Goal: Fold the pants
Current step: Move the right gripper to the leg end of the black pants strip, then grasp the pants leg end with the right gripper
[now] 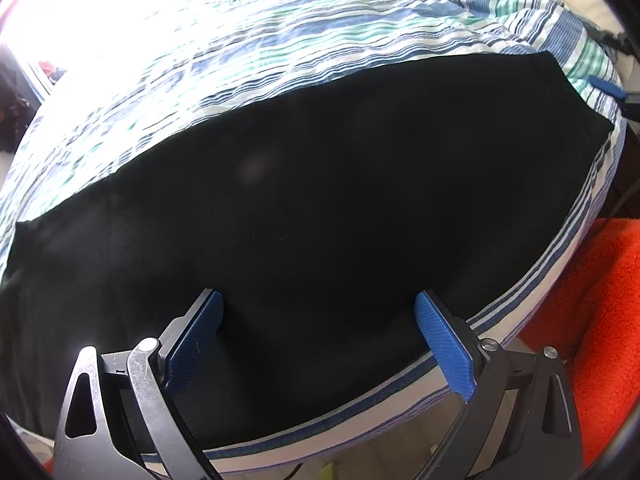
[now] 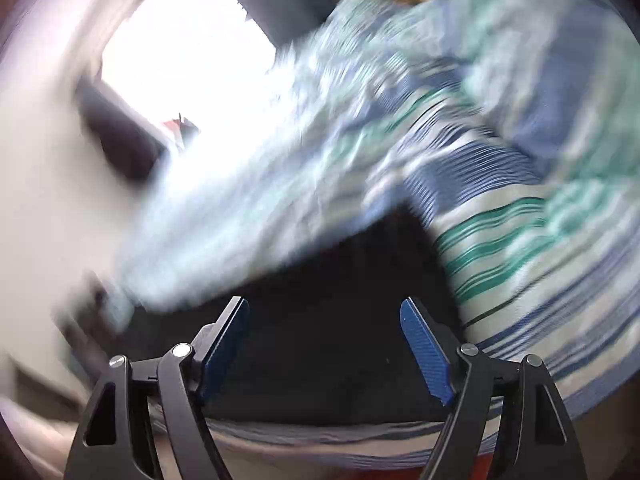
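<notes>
Black pants [image 1: 320, 200] lie flat and long across the near edge of a striped bed [image 1: 280, 48], running from lower left to upper right. My left gripper [image 1: 319, 300] is open and empty, its blue pads [image 1: 444, 344] hovering over the pants' near edge. In the right wrist view the picture is motion-blurred; my right gripper [image 2: 325, 308] is open and empty above one end of the black pants [image 2: 320, 344]. A blue tip of the right gripper [image 1: 606, 87] shows at the far right end of the pants in the left wrist view.
The bed cover is striped blue, green and white [image 2: 500, 240]. An orange towel or rug [image 1: 600, 300] lies beside the bed at right. A bright window [image 2: 180, 52] is at the far side. The mattress edge [image 1: 400, 396] runs just under the left gripper.
</notes>
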